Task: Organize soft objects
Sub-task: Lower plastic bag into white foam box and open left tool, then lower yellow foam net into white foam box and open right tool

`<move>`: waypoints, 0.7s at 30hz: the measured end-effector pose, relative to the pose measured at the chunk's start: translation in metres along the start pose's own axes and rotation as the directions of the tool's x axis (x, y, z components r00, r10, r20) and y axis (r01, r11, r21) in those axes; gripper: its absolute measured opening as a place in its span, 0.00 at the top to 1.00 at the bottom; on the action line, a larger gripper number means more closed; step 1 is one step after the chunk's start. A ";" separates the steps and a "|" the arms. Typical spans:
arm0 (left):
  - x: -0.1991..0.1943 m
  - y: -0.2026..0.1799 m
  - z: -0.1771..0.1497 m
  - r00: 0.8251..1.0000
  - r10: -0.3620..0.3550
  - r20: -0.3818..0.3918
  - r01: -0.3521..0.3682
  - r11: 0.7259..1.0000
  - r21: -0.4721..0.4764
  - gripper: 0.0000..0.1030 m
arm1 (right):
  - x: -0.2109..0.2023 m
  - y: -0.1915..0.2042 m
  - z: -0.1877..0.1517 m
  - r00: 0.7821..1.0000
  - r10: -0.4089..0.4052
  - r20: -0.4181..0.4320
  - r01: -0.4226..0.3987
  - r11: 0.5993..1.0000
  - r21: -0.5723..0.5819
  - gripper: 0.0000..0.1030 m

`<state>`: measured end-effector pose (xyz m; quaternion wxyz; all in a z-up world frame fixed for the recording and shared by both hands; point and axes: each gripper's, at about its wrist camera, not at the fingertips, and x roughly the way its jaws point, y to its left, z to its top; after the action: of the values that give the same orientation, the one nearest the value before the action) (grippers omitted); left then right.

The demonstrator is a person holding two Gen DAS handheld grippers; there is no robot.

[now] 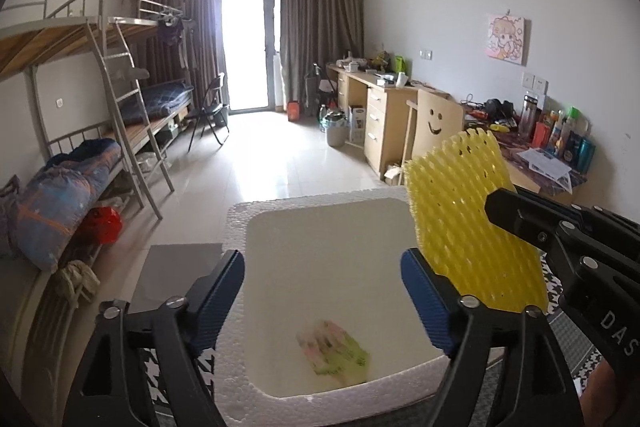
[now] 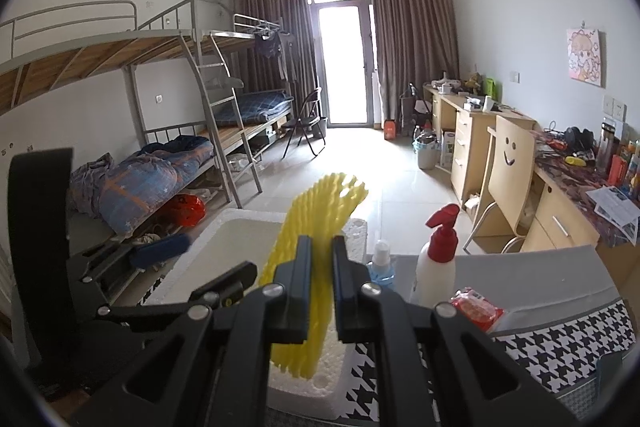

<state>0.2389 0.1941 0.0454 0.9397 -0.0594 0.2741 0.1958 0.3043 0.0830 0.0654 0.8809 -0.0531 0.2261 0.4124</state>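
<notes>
while daylight floods through the glass door (image 1: 248, 47) at the upper middle of the frame, a dorm room spreads behind the work surface: bunk beds (image 1: 100, 99) fill the left side, a wooden desk (image 1: 380, 99) and a chair with a smiley face (image 1: 436, 123) line the right, and pale tile floor (image 1: 280, 167) lies open between them. at the bottom of the left wrist view a white foam box (image 1: 240, 223) sits on a houndstooth cloth (image 2: 560, 343); a blurred pink-and-green soft item (image 1: 334, 355) lies on its floor. the left gripper (image 1: 322, 303) hangs over the box with its blue fingers wide apart, gripping nothing. the right gripper (image 2: 321, 291) is clamped on a yellow foam net (image 2: 312, 227), held upright above the box's right rim. a spray bottle (image 2: 438, 267) and a red packet (image 2: 478, 309) stand at lower right, near the box.
</notes>
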 end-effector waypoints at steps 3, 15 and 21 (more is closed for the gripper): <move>-0.005 0.010 0.004 0.999 0.028 0.018 -0.027 0.999 -0.043 0.13 | 0.002 -0.002 0.000 1.000 0.007 -0.001 -0.007 1.000 0.010 0.88; -0.020 0.028 0.016 0.986 0.148 0.079 -0.138 0.983 -0.121 0.04 | 0.012 -0.005 -0.003 0.998 0.064 -0.021 -0.064 0.998 0.026 0.88; -0.022 0.041 0.016 0.979 0.187 0.085 -0.170 0.970 -0.171 0.01 | 0.019 -0.002 -0.006 0.995 0.094 -0.042 -0.093 0.995 0.025 0.88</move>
<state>0.2129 0.2275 0.0702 0.9228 -0.1010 0.2139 0.3041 0.3143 0.0930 0.0512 0.8561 -0.0409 0.2519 0.4495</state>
